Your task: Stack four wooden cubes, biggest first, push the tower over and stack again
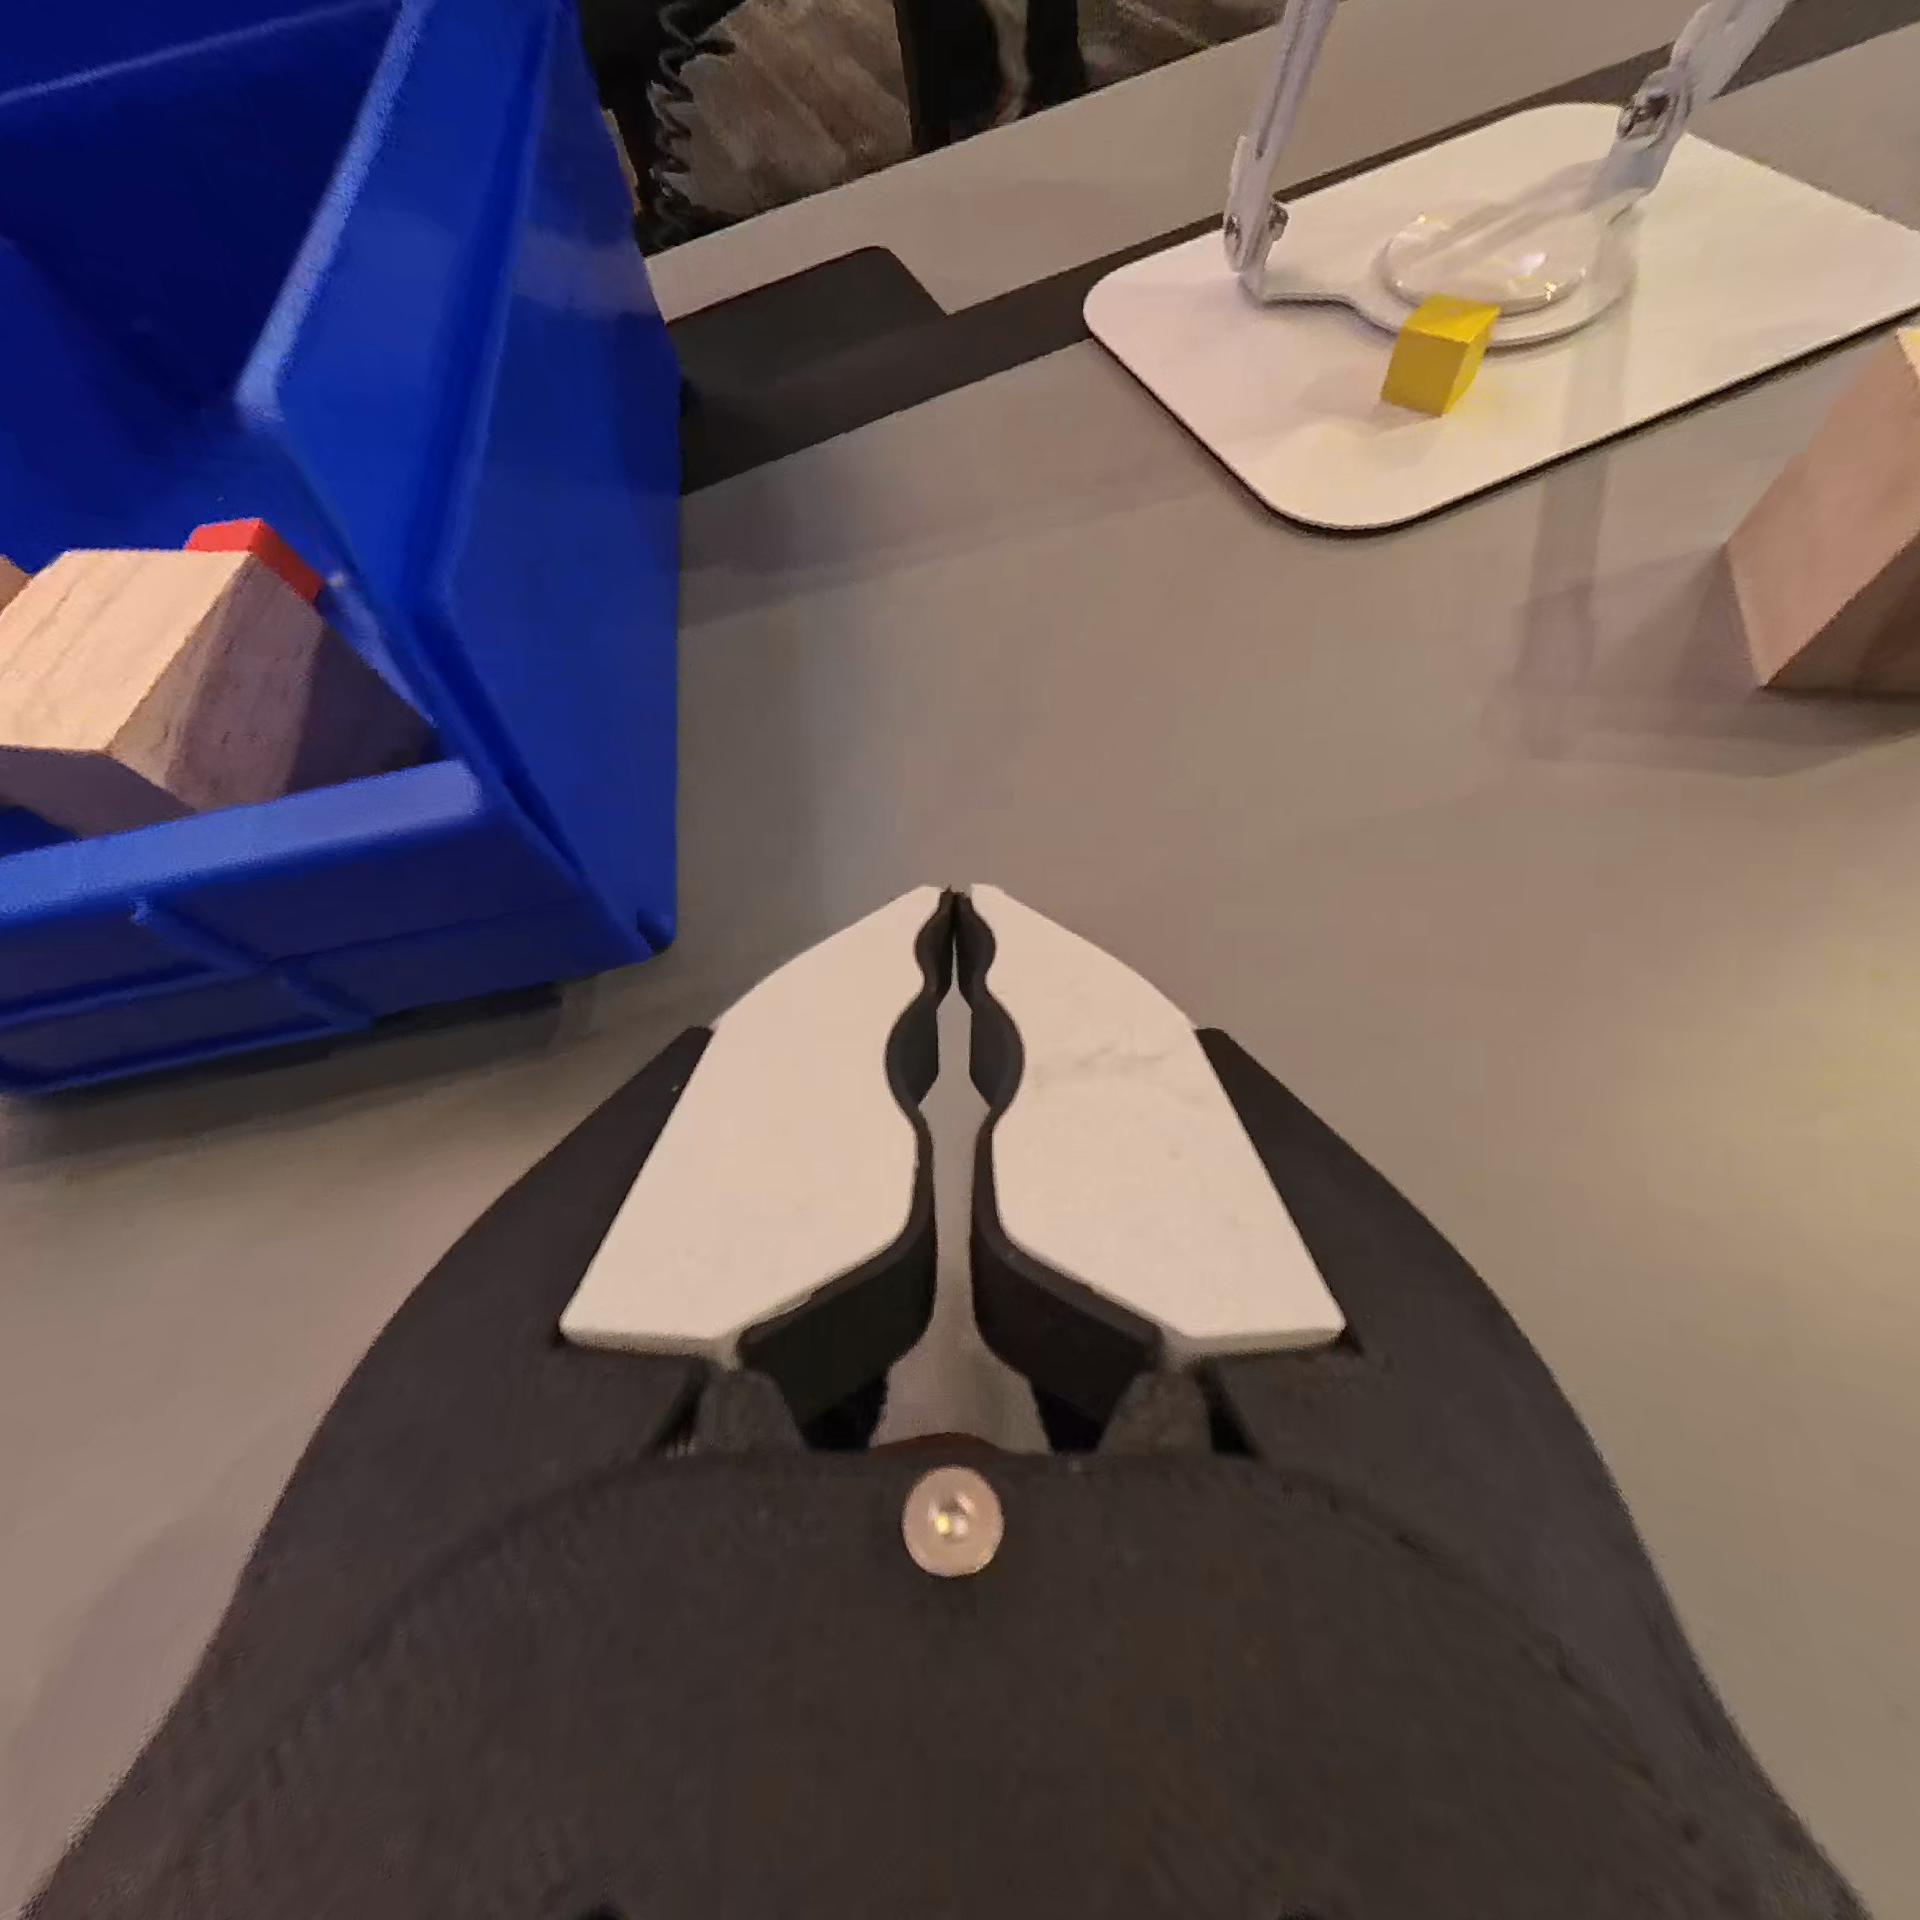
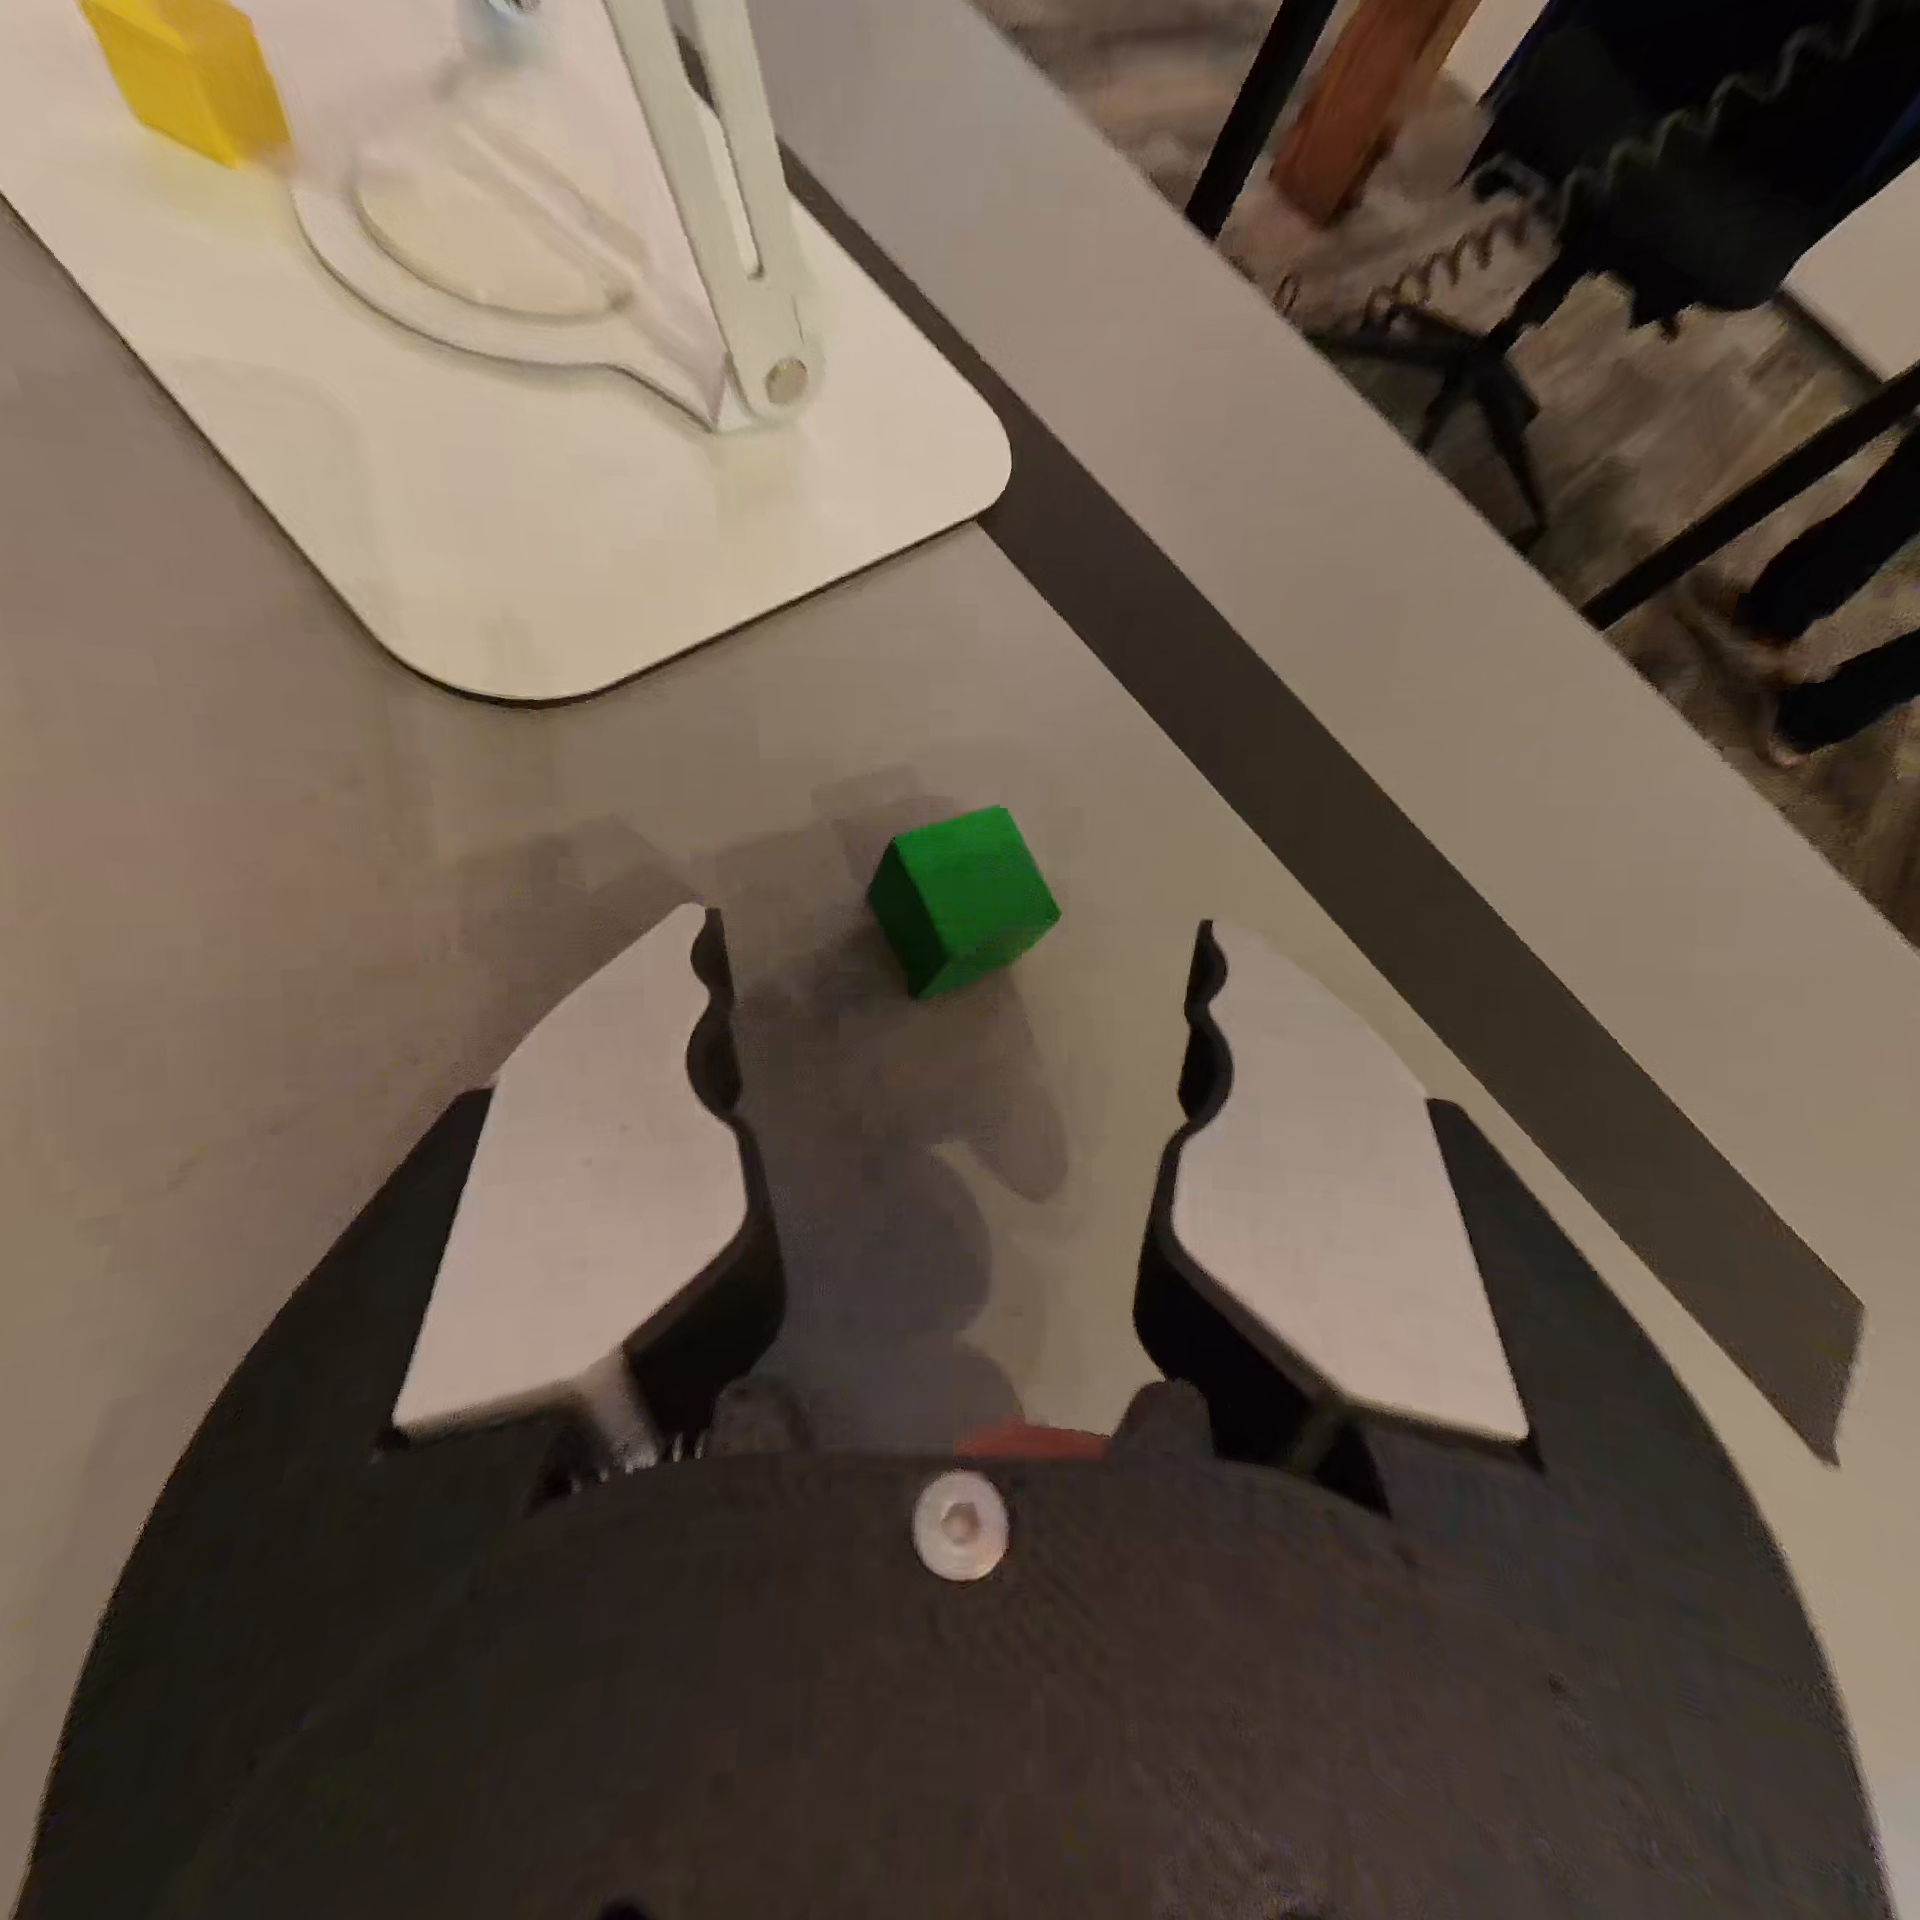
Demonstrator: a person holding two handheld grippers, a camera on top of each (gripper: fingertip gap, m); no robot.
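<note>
- The left gripper point(image 1: 954, 902) hangs over the grey table point(image 1: 1143, 790), its jaws pressed together at the tips with nothing between them.
- Just to its left stands a blue plastic bin point(image 1: 447, 499); inside lie a large bare wooden cube point(image 1: 156, 675) and, behind it, a small red cube point(image 1: 260, 551).
- Ahead to the right, a white mat point(image 1: 1299, 436) carries a yellow cube point(image 1: 1439, 351), which sits against the clear base of a white stand point(image 1: 1262, 187).
- Another bare wooden cube point(image 1: 1839, 561) rests on the table at the frame's right edge, near the mat.
- The right gripper point(image 2: 958, 920) is spread wide and empty; a green cube point(image 2: 964, 899) sits on the table just beyond its fingertips, roughly between them, untouched.
- A dark strip point(image 2: 1351, 883) crosses the table behind the green cube.
- No brand marks, labels or legible writing show in either view.
</note>
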